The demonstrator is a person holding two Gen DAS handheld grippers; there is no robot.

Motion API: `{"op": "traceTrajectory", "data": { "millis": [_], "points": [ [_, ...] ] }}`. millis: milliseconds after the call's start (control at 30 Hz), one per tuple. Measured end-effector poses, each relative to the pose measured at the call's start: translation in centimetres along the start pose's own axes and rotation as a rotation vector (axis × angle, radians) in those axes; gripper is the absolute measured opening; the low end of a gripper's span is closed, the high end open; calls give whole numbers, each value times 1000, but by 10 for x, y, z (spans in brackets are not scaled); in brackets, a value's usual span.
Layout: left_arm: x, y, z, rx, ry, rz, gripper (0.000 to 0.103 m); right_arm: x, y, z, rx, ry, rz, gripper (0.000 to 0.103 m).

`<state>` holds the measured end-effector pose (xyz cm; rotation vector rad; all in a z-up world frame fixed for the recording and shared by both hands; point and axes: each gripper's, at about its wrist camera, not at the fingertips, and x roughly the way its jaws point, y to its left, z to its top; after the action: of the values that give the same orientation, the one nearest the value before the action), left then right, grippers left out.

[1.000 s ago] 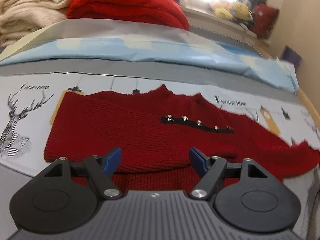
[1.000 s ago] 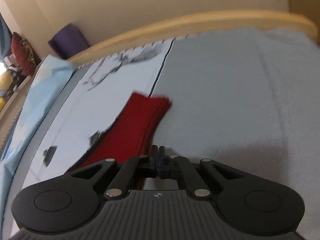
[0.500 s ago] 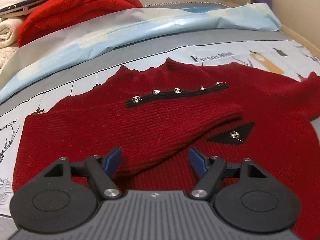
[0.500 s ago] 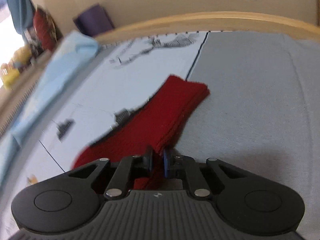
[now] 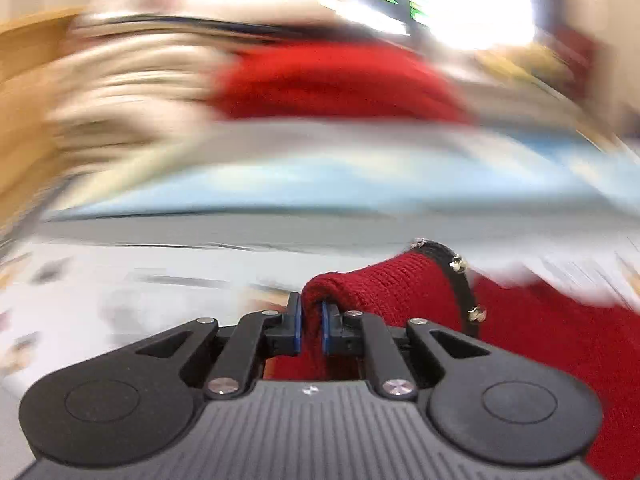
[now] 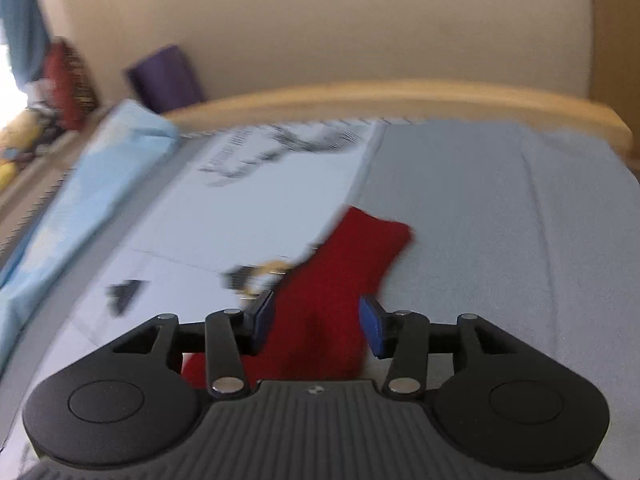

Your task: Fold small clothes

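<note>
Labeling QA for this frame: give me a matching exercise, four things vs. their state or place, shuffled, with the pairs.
Things:
1. left gripper
2. right gripper
3. sleeve
4. purple item

States or places:
A. open
B. by the wall past the bed rail
C. shut on the sweater
D. flat on the bed, between open fingers

Pairs: 1-C, 2-A, 3-D, 4-B

Left view heavily motion-smeared, window glare (image 5: 472, 4) blown out; right view softer blur, even light.
</note>
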<state>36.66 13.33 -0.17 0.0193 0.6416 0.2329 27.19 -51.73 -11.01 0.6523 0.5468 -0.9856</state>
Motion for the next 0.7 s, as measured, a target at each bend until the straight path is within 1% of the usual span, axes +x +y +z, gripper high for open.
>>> {"op": "traceTrajectory", "data": {
  "millis": [33,67,100,133,167,200,233,267,300,333,367,400,467,500,533,567,600,667,700],
  "points": [
    [1,37,5,-87,-10,106,10,-8,10,-3,-21,19,60,49],
    [2,78,6,-181,-10,250,11,-15,18,-6,-39,41,107,49],
    [1,109,3,-251,-1,406,13,-21,26,-11,-57,65,155,49],
    [0,134,0,-306,14,540,22,-27,35,-18,-78,101,204,49],
    [-1,153,-4,-354,29,619,30,-31,43,-26,-98,151,242,49],
    [0,159,-6,-361,47,625,30,-34,48,-34,-106,202,268,49],
    [0,157,-7,-355,55,579,31,-38,53,-45,-111,263,287,49],
    [2,150,-8,-360,61,484,42,-40,57,-55,-118,310,293,49],
    [6,143,-9,-378,82,362,49,-42,61,-65,-125,358,296,49],
    [14,135,-12,-404,125,224,59,-43,65,-76,-131,411,302,49],
    [24,125,-18,-442,199,73,60,-44,70,-86,-140,451,302,49],
    [35,115,-25,-476,276,-24,60,-45,74,-98,-153,485,297,49],
    [57,94,-46,-518,455,-170,60,-45,81,-116,-181,548,285,49],
    [69,83,-57,-515,543,-228,59,-44,83,-122,-189,557,275,50],
    [75,74,-67,-516,586,-235,58,-45,84,-126,-196,543,269,50],
    [78,69,-74,-510,597,-215,58,-45,85,-126,-199,529,278,50],
    [82,66,-79,-482,598,-190,58,-45,86,-125,-198,517,288,50],
    [89,59,-83,-413,570,-172,58,-38,87,-123,-192,496,267,50],
    [91,58,-82,-405,544,-170,58,-35,84,-123,-174,492,239,47]
  ]
}}
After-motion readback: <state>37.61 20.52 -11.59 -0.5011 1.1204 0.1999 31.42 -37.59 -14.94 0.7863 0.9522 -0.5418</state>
